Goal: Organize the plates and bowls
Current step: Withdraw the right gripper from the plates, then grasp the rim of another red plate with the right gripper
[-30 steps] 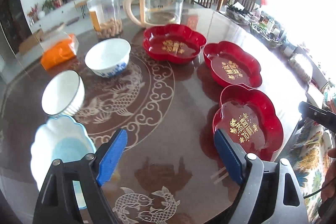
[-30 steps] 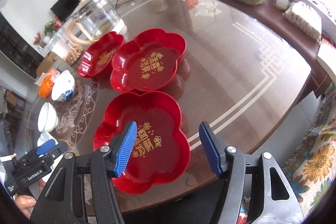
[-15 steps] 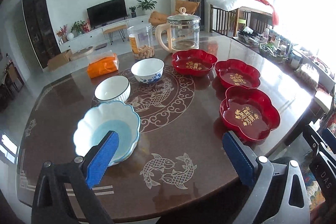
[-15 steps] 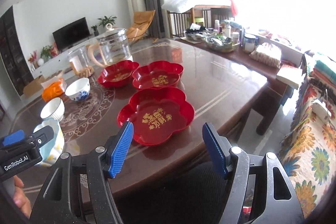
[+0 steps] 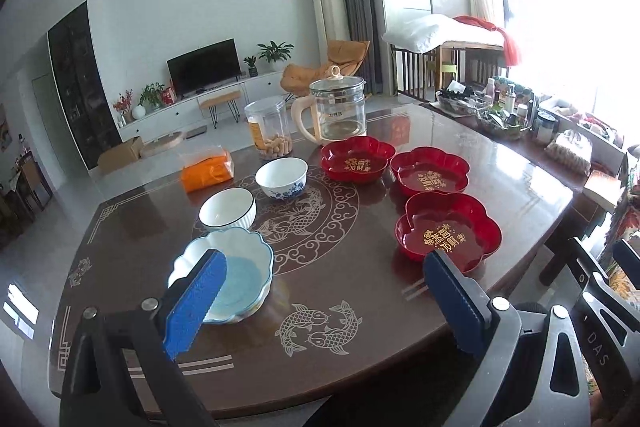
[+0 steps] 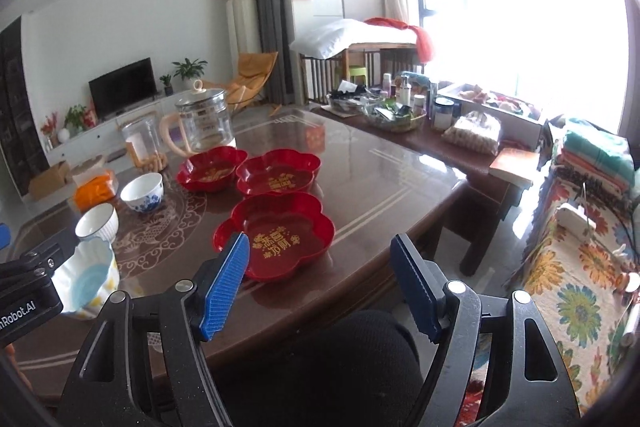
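Blue pads show on both tongs: the left tongs (image 5: 324,291) stand wide apart and hold nothing, and the right tongs (image 6: 320,279) have just been opening, nothing between them. Both hang off the near edge of the counter (image 5: 360,291). Three bowls (image 5: 224,271) sit left, three red plates (image 5: 448,231) sit right, all apart. I think the shiny top could let a plate slide off the near edge. Gold writing on the plates is too small to read; the left tongs' body reads "Robot.AI".
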Motion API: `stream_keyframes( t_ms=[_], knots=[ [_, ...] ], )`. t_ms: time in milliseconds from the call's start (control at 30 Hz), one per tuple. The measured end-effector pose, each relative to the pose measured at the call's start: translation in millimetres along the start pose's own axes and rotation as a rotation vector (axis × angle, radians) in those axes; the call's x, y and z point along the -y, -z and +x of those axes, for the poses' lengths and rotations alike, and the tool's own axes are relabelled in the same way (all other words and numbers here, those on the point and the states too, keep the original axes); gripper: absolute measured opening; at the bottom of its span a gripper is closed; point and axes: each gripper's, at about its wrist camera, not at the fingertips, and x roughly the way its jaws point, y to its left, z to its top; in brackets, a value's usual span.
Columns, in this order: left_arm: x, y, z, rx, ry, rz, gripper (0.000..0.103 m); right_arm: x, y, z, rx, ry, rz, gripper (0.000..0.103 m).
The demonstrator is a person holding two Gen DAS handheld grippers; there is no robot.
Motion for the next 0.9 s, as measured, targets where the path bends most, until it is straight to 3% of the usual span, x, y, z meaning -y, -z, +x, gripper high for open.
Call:
stream_keyframes(
  t_ms=[467, 567, 733, 833, 900],
  knots=[
    [8.5, -4.7, -18.7, 0.095, -0.041, 0.082, 0.099, 0.6, -5.7, -26.4, 0.074, 0.006, 0.001, 0.077],
    [4.8, -5.7, -19.9, 0.091, -0.019, 0.069, 0.099, -0.4, -9.5, -31.8, 0.083, -0.009, 0.002, 0.077],
    [-6.8, -8.6, -1.5, 0.025, 0.098, 0.031, 0.099, 0.5, -21.3, -40.0, 0.109, -0.013, -0.013, 0.077],
    [-13.3, -6.7, 29.9, -0.098, 0.163, 0.009, 0.099, 5.3, -29.7, -40.2, 0.141, -0.021, -0.015, 0.081],
    [-18.7, -3.5, 51.4, -0.153, 0.184, -0.011, 0.099, 9.5, -33.8, -25.8, 0.111, -0.043, -0.003, 0.082]
  ],
)
